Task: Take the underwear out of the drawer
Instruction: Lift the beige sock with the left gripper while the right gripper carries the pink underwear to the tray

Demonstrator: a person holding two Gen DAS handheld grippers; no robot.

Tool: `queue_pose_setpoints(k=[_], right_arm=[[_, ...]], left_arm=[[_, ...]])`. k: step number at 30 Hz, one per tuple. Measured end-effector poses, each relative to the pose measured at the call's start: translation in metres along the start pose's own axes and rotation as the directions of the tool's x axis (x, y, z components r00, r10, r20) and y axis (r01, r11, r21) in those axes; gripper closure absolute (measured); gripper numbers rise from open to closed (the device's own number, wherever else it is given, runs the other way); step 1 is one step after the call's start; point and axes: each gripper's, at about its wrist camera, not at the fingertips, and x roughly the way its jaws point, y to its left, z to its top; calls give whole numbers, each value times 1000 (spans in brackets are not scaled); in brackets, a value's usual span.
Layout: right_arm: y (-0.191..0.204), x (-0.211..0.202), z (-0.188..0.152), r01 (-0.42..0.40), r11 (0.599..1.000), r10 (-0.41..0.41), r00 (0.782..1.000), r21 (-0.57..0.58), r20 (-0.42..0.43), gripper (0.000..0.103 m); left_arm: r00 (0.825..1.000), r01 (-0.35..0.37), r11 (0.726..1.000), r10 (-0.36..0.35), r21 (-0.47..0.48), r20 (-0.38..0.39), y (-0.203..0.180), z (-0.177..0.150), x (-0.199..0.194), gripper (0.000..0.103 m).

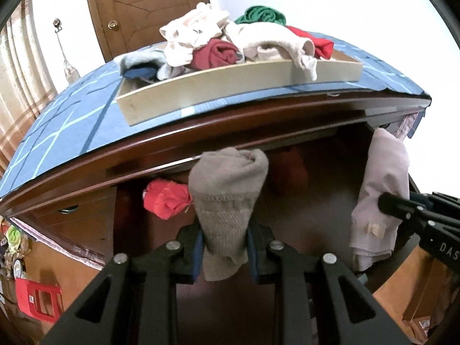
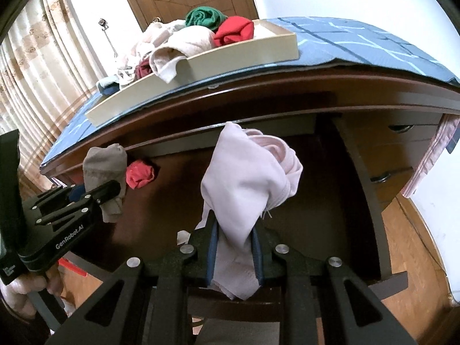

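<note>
Lifting two pieces clear of the open drawer [image 2: 287, 195] looks like the step in hand: the left gripper [image 1: 225, 247] is clenched on a rolled taupe underwear [image 1: 227, 189], the right gripper [image 2: 234, 254] on a pale pink underwear [image 2: 247, 178]. Both grippers tilt downward below the dresser's front edge. Next comes carrying them up to the beige tray [image 1: 230, 86] on the dresser top; a red roll [image 1: 165, 198] remains inside
</note>
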Motion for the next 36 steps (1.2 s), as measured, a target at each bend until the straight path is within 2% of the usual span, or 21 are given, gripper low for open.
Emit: queue_pose_setpoints(k=[18, 36], right_arm=[[14, -22, -3, -3, 1000, 4, 999, -24, 53, 80], [24, -46, 9, -5, 999, 11, 993, -54, 121, 80]], left_arm=[[997, 9, 999, -6, -36, 75, 3, -4, -33, 80], [988, 45, 996, -32, -81, 153, 15, 3, -60, 80]])
